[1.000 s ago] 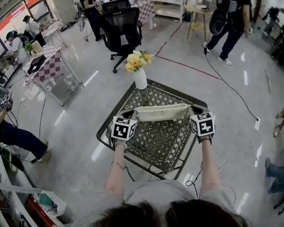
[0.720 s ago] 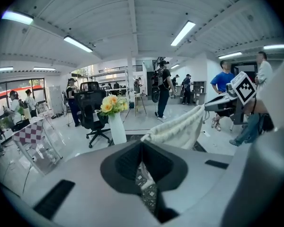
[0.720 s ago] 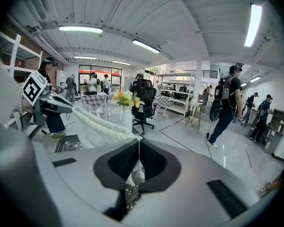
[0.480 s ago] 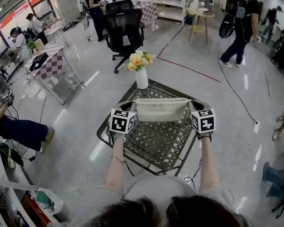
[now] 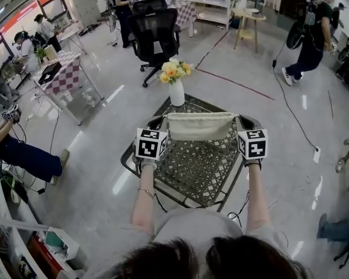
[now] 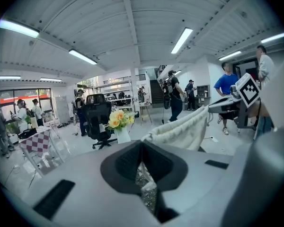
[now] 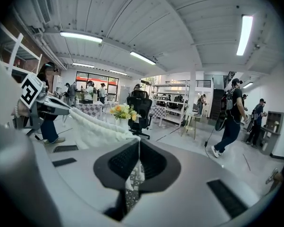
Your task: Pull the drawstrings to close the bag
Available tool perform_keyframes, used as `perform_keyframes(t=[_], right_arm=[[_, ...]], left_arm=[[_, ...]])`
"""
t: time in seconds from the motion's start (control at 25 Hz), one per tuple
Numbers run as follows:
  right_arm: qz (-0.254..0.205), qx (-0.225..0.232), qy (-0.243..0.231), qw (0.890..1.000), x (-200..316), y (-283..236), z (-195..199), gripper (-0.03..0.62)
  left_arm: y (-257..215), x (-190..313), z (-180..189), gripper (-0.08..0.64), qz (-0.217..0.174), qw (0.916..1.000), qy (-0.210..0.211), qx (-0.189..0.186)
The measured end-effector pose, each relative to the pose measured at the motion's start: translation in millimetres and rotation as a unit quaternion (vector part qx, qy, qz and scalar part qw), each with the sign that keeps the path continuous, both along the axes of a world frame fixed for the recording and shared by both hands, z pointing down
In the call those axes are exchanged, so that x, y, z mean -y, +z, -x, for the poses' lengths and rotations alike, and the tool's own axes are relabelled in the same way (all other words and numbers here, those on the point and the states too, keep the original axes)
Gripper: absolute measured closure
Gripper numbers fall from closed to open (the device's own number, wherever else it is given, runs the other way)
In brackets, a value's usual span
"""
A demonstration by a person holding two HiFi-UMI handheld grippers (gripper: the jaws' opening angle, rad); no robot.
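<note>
A cream cloth bag (image 5: pixel 199 125) hangs stretched between my two grippers above a dark lattice table (image 5: pixel 189 170). My left gripper (image 5: pixel 157 123) is shut on the drawstring at the bag's left end, and my right gripper (image 5: pixel 243 123) is shut on the drawstring at its right end. In the left gripper view the jaws (image 6: pixel 141 144) meet in a thin line, and the bag (image 6: pixel 180 130) runs off to the right toward the other gripper's cube (image 6: pixel 248 90). In the right gripper view a white cord (image 7: pixel 133 175) hangs between the shut jaws (image 7: pixel 139 144), with the gathered bag (image 7: pixel 97 126) to the left.
A white vase of yellow flowers (image 5: pixel 175 86) stands at the table's far edge, just beyond the bag. A black office chair (image 5: pixel 156 34) is behind it. Several people stand around the room, and cables lie on the floor at the right (image 5: pixel 291 112).
The two grippers have drawn slightly further apart, and the bag between them sits higher and shows more of its face. A person in the background has walked to the right.
</note>
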State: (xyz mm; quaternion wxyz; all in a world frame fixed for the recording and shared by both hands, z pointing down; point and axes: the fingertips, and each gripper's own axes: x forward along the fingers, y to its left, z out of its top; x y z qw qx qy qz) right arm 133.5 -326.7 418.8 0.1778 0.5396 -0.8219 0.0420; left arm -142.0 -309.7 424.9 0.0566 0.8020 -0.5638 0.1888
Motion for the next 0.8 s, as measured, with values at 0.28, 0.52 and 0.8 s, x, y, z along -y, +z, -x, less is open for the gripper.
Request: perform_keyframes(t=[0.28,0.52,0.8], right_arm=[[-0.011,0.028,0.023,0.999,2.0,-10.4,0.4,0.568],[-0.015,0.047,0.04,0.998,4.0,-12.0,-6.9,0.568],[-0.019,0.061,0.065,0.996,2.8,-11.3,-19.7,0.568]], left_arm=[[-16.7,0.1,8.7,0.532,-0.028,0.9987,-0.04,-0.011],[-19.6,0.8,7.9,0.532,-0.035,0.9982,-0.047,-0.014],[-22.7,-0.9,4.5,0.532,-0.046,0.9977,-0.049,-0.011]])
